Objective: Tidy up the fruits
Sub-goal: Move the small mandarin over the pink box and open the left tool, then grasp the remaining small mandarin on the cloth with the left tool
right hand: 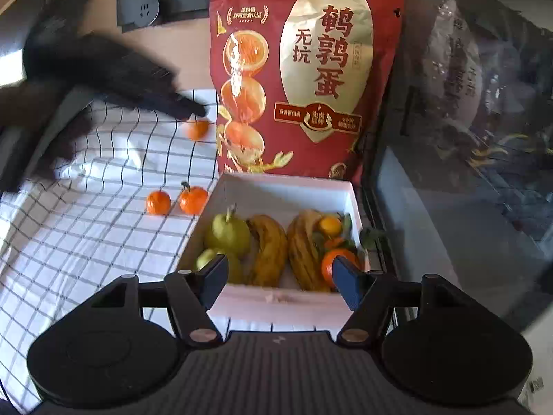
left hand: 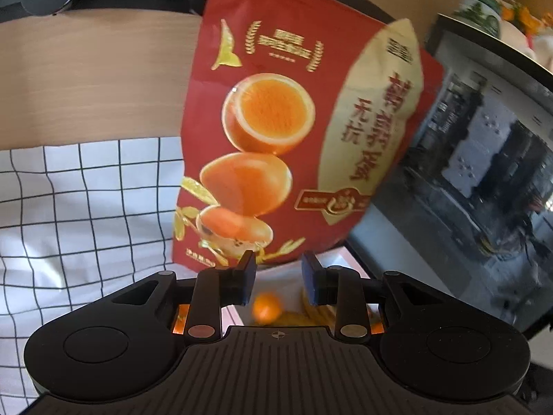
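A white box point(right hand: 287, 186) holds two green pears point(right hand: 230, 231), two spotted bananas point(right hand: 269, 249) and tangerines with leaves point(right hand: 330, 225). My right gripper point(right hand: 280, 264) hovers over the box's near side, open, with nothing between its pads. Three loose tangerines lie on the checked cloth: two side by side point(right hand: 158, 202) point(right hand: 193, 200) and one further back point(right hand: 197, 129). My left gripper point(right hand: 193, 109), blurred, hangs just above that far tangerine. In the left wrist view my left gripper point(left hand: 279, 263) stands open with empty pads, and a blurred tangerine point(left hand: 266, 307) shows below them.
A tall red snack bag point(right hand: 304, 79) point(left hand: 276, 103) stands upright behind the box. A dark glossy panel point(right hand: 466, 138) point(left hand: 466, 173) borders the box on the right. The black-and-white checked cloth point(right hand: 86, 242) covers the wooden table. A socket strip point(right hand: 147, 8) sits at the back.
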Demonstrator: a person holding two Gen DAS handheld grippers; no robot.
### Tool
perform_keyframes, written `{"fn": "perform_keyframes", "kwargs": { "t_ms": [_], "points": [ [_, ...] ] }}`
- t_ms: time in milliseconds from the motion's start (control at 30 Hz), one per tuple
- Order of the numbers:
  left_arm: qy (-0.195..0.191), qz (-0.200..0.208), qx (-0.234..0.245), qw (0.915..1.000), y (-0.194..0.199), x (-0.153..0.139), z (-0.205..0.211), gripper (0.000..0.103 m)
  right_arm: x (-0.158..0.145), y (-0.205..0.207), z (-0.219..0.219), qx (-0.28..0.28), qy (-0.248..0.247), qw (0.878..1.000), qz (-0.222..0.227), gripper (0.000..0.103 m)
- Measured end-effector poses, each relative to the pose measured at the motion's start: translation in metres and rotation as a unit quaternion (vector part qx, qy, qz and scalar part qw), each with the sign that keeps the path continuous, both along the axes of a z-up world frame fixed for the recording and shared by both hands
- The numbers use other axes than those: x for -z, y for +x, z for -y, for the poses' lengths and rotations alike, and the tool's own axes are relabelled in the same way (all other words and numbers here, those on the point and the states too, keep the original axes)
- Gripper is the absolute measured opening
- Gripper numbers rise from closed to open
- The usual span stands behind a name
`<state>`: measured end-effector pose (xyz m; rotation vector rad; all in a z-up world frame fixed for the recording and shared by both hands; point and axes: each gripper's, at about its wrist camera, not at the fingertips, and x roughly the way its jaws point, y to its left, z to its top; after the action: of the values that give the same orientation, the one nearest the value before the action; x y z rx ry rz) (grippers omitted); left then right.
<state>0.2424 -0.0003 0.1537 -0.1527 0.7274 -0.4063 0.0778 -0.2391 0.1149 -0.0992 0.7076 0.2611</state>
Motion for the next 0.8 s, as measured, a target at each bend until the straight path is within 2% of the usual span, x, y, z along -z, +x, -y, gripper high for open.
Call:
{"fn": "perform_keyframes", "kwargs": {
  "t_ms": [100, 267, 400, 633, 800],
  "points": [
    [0.008, 0.007, -0.007, 0.9999, -0.002, 0.008, -0.011, 0.033, 0.007, -0.013, 0.005, 0.005, -0.002, 1.0, -0.009, 0.068],
    [0.086, 0.015, -0.044, 0.9952, -0.011, 0.034, -0.036, 0.033, 0.024, -0.026, 0.004, -0.002, 0.013, 0.999, -0.033, 0.068],
    [0.117, 0.005, -0.058, 0.9915, -0.021, 0.061, -0.056, 0.033, 0.039, -0.026, -0.012, -0.015, 0.028, 0.998, -0.051, 0.068],
    [0.195, 0.019, -0.034, 0.9801, -0.028, 0.091, -0.05, 0.036, 0.058, -0.034, -0.05, -0.049, 0.03, 0.996, -0.062, 0.068],
    [0.21, 0.01, -0.034, 0.9771, -0.015, 0.109, -0.045, 0.036, 0.065, -0.039, -0.065, -0.062, 0.029, 0.995, -0.075, 0.068]
  ]
}}
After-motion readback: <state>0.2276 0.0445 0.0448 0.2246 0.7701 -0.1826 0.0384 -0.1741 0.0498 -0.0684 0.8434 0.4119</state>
